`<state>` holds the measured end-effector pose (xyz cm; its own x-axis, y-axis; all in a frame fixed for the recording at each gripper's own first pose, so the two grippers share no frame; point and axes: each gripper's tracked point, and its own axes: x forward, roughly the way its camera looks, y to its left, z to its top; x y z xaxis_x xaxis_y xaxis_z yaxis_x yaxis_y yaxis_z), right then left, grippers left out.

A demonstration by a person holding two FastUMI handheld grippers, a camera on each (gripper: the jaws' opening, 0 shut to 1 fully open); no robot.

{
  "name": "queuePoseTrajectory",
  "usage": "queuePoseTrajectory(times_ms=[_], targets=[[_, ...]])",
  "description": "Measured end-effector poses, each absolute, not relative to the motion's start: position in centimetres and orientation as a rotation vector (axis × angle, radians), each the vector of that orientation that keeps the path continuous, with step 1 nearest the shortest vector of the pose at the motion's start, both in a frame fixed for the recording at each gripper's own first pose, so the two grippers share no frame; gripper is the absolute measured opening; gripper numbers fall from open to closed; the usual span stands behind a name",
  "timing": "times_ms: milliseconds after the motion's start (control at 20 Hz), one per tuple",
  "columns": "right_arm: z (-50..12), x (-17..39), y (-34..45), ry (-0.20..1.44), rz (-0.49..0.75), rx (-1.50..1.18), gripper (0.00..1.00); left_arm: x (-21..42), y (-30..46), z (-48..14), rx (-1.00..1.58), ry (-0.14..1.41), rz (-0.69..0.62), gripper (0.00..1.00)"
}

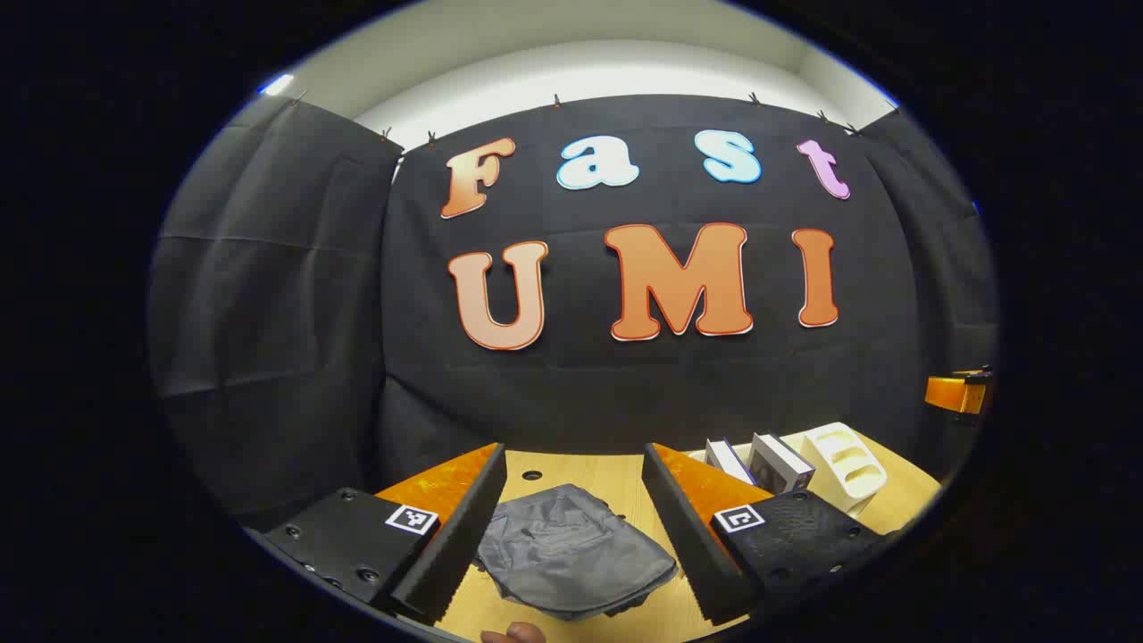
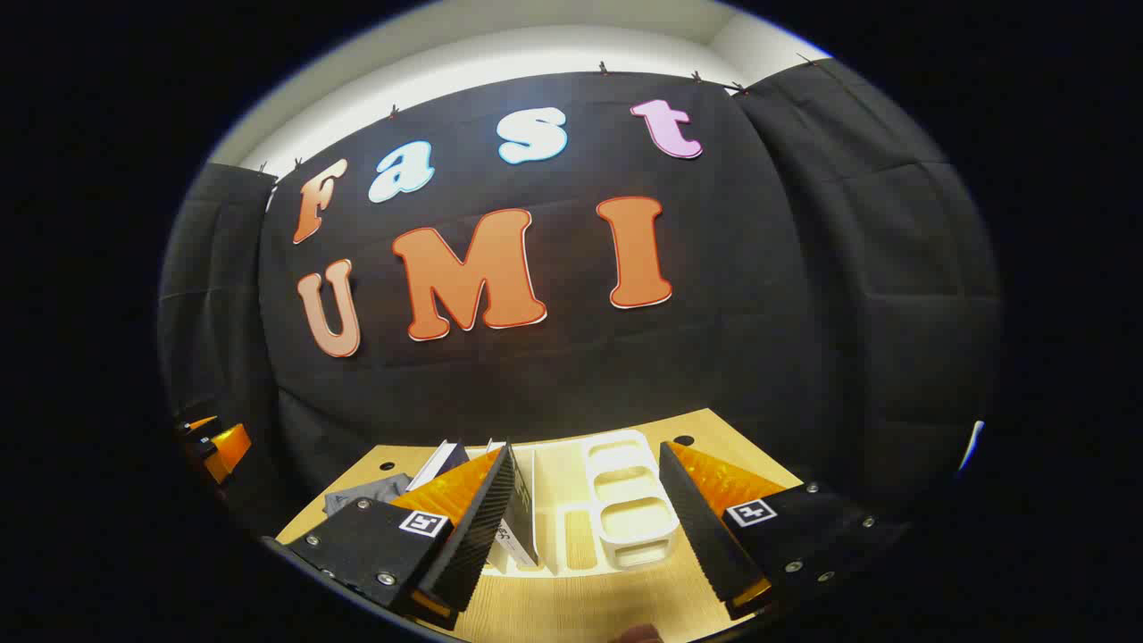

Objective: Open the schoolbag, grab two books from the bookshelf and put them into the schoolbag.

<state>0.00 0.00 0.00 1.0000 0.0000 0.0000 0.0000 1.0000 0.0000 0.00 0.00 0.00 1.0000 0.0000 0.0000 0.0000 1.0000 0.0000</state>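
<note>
A dark grey schoolbag [image 1: 571,549] lies flat on the wooden table, seen between the fingers of my left gripper [image 1: 571,536], which hangs open above it. To its right stand two books [image 1: 759,463] in a white bookshelf rack [image 1: 844,464]. In the right gripper view the same white rack [image 2: 616,509] sits straight ahead, with the books [image 2: 513,500] leaning at its left end, partly behind a finger. My right gripper [image 2: 585,527] is open and holds nothing. A corner of the schoolbag [image 2: 366,493] shows at the left.
The wooden table [image 1: 580,469] ends at the black cloth wall behind it and has small round holes near its back edge. The other gripper [image 2: 219,442] shows at the far left of the right gripper view.
</note>
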Motion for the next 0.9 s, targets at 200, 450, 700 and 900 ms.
queuePoseTrajectory(times_ms=[200,450,700,900], targets=[[0.4,-0.9,1.8,-0.018,-0.020,-0.021,0.97,1.2,2.9,0.0,-0.016,-0.017,-0.002,0.98],[0.3,-1.2,3.4,-0.019,-0.005,-0.049,0.97,1.1,5.2,-1.2,-0.069,0.008,0.020,0.98],[0.9,-2.0,4.3,-0.040,0.002,-0.066,0.97,0.6,5.5,0.6,-0.021,-0.039,0.021,0.97],[0.8,-2.2,4.4,-0.034,0.004,-0.062,0.97,0.5,5.3,0.0,-0.039,-0.027,0.007,0.98]])
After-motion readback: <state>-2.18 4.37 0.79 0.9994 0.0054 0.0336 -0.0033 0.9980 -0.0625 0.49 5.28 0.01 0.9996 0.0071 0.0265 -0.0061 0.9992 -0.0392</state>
